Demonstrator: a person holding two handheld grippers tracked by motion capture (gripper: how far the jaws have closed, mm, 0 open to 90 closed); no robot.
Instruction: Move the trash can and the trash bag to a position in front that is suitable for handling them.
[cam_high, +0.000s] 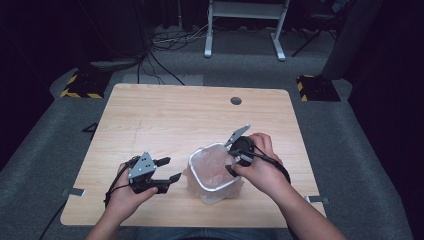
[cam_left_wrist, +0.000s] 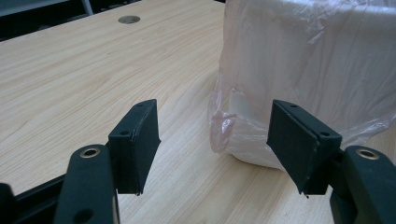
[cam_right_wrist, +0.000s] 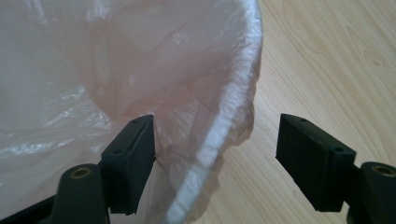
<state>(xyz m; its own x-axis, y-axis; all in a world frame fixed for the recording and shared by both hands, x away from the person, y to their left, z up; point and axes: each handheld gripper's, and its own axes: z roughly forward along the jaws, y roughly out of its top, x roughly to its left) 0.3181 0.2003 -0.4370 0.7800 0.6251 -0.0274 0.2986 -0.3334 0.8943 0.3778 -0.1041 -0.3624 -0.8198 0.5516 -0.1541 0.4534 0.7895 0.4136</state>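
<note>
On the light wooden table (cam_high: 150, 115), the left tool (cam_high: 170, 169) rests near the front edge with its jaws wide and nothing between them. Just right of it stands the white plastic bin lined with a thin clear bag (cam_high: 215, 172). The right tool (cam_right_wrist: 215, 158) has wide jaws across the bin's rim, not pressing it.
</note>
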